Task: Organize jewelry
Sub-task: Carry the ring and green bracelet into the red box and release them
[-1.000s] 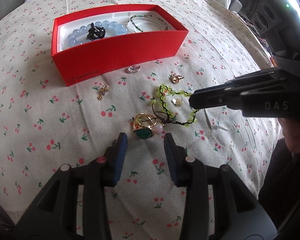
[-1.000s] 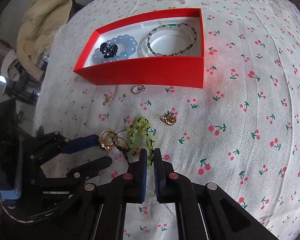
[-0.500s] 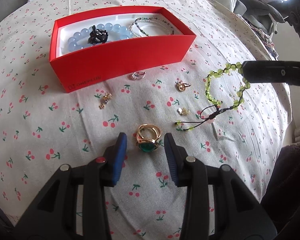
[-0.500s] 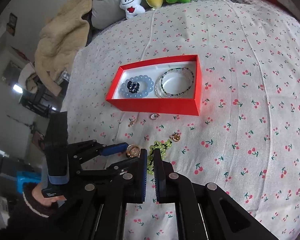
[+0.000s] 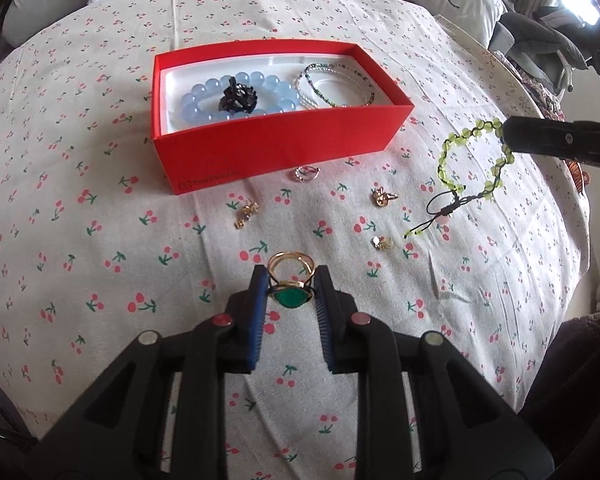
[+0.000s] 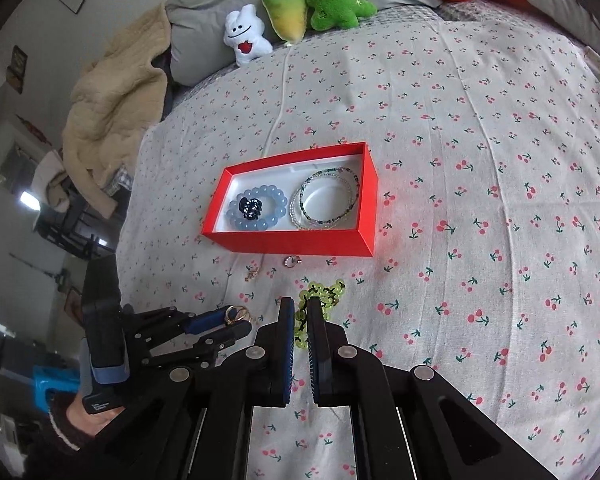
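Left wrist view: left gripper [image 5: 291, 282] pinching gold ring with green stone [image 5: 290, 286] by the band edges only, pads barely overlapping it, band projecting ahead of the tips. Judged risk: hard round band squirting out under any tilt or jolt, then lost in the folds of the cherry-print sheet [image 5: 100, 280].

Right gripper [image 6: 299, 314] pressed together on green bead bracelet [image 5: 474, 160], held off the sheet up and to the right of the left tool; bead loop and black cord tail hanging free below. Judged risk: swinging tail catching the red box [image 5: 276, 146] rim on the way over, or dragging the small gold earrings [image 5: 384, 197] lying under its path.

Box ahead of both tools, already holding blue bead bracelet [image 5: 236, 98] and thin beaded bracelets [image 5: 336, 84]. Further risk: dropped loop tangling with those strands. Soft bedding under the box: likely to shift if nudged.
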The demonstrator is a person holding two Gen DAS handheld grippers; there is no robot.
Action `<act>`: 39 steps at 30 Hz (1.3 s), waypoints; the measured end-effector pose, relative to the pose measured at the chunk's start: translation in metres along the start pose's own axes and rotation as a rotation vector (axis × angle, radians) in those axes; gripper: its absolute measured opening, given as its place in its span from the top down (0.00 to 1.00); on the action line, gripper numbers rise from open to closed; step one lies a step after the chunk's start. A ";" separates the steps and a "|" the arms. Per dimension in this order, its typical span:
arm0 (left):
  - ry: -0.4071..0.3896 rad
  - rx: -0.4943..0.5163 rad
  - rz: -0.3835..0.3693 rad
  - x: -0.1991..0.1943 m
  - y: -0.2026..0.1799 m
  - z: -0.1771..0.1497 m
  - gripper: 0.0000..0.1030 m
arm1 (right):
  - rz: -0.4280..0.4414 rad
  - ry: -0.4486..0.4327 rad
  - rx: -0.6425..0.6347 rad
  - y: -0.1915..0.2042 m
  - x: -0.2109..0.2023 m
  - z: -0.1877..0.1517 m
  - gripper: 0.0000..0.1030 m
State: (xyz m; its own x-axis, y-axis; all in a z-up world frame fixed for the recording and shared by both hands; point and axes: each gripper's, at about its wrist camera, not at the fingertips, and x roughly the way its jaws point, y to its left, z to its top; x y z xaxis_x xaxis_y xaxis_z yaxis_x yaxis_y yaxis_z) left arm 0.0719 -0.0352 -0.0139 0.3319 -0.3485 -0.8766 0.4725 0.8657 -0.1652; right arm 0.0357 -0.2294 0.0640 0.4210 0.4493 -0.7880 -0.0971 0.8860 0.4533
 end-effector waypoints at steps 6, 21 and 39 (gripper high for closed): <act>-0.074 -0.048 -0.004 -0.026 0.014 0.016 0.76 | 0.022 -0.057 0.000 0.011 -0.009 0.012 0.94; -0.198 -0.091 0.005 -0.029 0.033 0.062 0.76 | 0.046 -0.204 0.030 0.029 -0.001 0.060 0.94; -0.187 -0.108 0.075 0.004 0.041 0.078 0.76 | 0.063 -0.231 0.050 0.025 0.034 0.085 0.94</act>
State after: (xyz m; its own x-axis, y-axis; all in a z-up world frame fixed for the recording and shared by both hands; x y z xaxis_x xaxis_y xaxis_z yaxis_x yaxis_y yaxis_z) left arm 0.1561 -0.0295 0.0112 0.5130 -0.3339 -0.7908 0.3539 0.9216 -0.1595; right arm 0.1246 -0.2013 0.0840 0.6114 0.4602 -0.6437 -0.0877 0.8479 0.5229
